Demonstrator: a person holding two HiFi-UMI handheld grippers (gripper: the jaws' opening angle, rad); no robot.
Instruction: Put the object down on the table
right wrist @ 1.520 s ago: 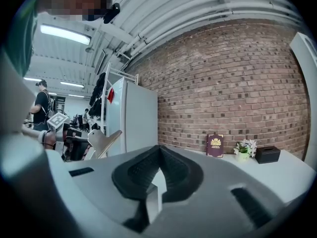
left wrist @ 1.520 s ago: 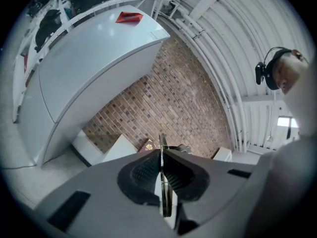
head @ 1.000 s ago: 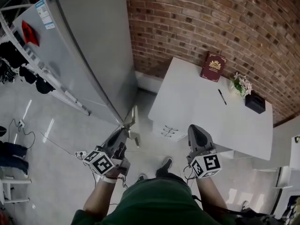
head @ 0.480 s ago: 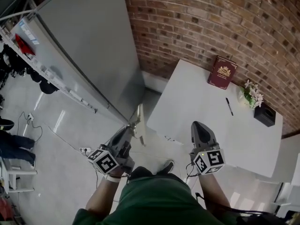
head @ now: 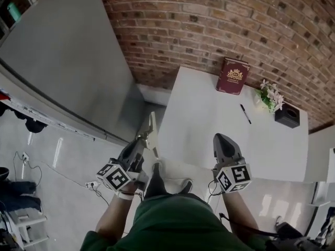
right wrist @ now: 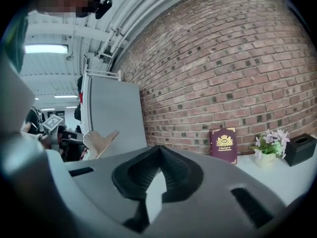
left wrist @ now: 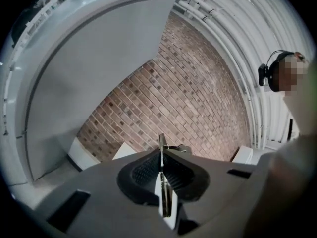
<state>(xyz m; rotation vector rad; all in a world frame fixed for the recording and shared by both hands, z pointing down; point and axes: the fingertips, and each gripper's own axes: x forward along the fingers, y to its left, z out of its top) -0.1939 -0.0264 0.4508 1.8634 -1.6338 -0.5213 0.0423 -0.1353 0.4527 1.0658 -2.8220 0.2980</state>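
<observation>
A thin, flat, pale wooden piece (head: pixel 152 133) stands on edge in my left gripper (head: pixel 141 140), which is shut on it just left of the white table's (head: pixel 204 114) near corner. In the left gripper view the wooden piece (left wrist: pixel 162 177) shows edge-on, pinched between the closed jaws of the left gripper (left wrist: pixel 162 150). In the right gripper view the wooden piece (right wrist: pixel 101 142) shows as a notched beige shape at the left. My right gripper (head: pixel 223 141) hangs over the table's near edge, its jaws closed on nothing; in its own view the right gripper (right wrist: pixel 159 148) points level across the table.
On the table's far side stand a maroon book (head: pixel 233 76), a small flower pot (head: pixel 269 95) and a black box (head: pixel 287 115), with a pen (head: pixel 245 114) in front. A brick wall (head: pixel 220 20) runs behind. A tall grey cabinet (head: pixel 63 61) stands at the left.
Both grippers have come closer to the table's near edge. The wooden piece has stayed in the left gripper, now next to the table's corner. The cabinet has slid out to the left.
</observation>
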